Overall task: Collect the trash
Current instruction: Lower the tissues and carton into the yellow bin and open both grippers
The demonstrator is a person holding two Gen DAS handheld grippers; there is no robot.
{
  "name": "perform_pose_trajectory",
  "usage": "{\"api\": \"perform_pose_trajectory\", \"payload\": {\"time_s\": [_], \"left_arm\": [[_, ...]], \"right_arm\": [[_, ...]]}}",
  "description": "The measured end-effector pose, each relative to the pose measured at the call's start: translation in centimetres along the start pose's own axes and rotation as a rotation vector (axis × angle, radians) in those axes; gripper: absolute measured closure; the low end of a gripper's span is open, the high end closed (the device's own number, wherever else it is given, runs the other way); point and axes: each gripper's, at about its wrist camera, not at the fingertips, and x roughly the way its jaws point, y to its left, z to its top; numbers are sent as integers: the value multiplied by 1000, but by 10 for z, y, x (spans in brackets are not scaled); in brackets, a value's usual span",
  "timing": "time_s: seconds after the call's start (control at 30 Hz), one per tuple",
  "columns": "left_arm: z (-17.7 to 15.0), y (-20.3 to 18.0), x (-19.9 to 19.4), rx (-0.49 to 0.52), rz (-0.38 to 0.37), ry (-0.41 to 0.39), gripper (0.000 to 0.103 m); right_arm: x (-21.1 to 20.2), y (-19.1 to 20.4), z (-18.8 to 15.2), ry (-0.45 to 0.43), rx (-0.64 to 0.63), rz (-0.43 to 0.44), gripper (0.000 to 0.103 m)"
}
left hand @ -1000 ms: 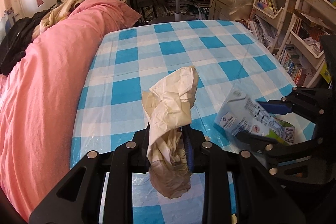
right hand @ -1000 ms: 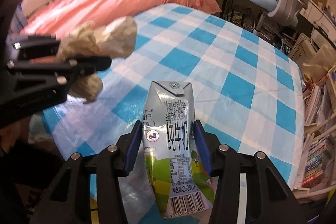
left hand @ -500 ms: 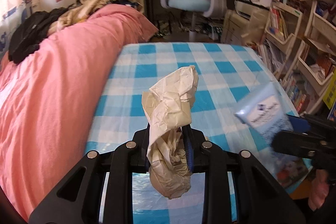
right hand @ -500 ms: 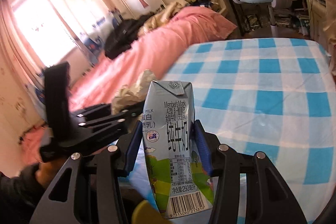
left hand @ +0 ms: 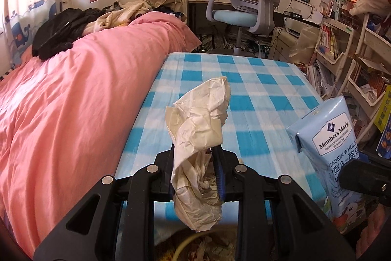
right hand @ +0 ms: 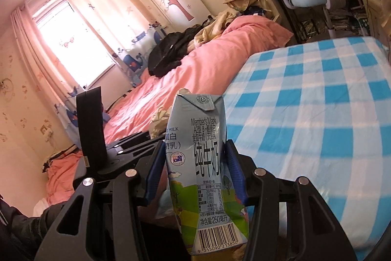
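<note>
In the left wrist view, the left tool pinches a crumpled wad of beige paper by its middle above the near edge of the blue-checked surface, with a loose flap standing above the pads, so a jolt could let the soft paper slide out onto the pink bed just beside. In the right wrist view, the right tool clamps a milk carton upright by its sides off that edge; its dented walls could buckle and slip if squeezed harder.
</note>
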Motion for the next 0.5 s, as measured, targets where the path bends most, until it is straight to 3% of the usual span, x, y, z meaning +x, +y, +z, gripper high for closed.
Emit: {"api": "perform_pose_trajectory", "payload": {"time_s": [0.23, 0.5], "left_arm": [[-40, 4, -28, -5, -1, 14, 79], [-67, -1, -48, 26, -4, 23, 79]], "right_arm": [[-12, 12, -40, 27, 34, 13, 54], [-22, 20, -64, 35, 52, 11, 54]]}}
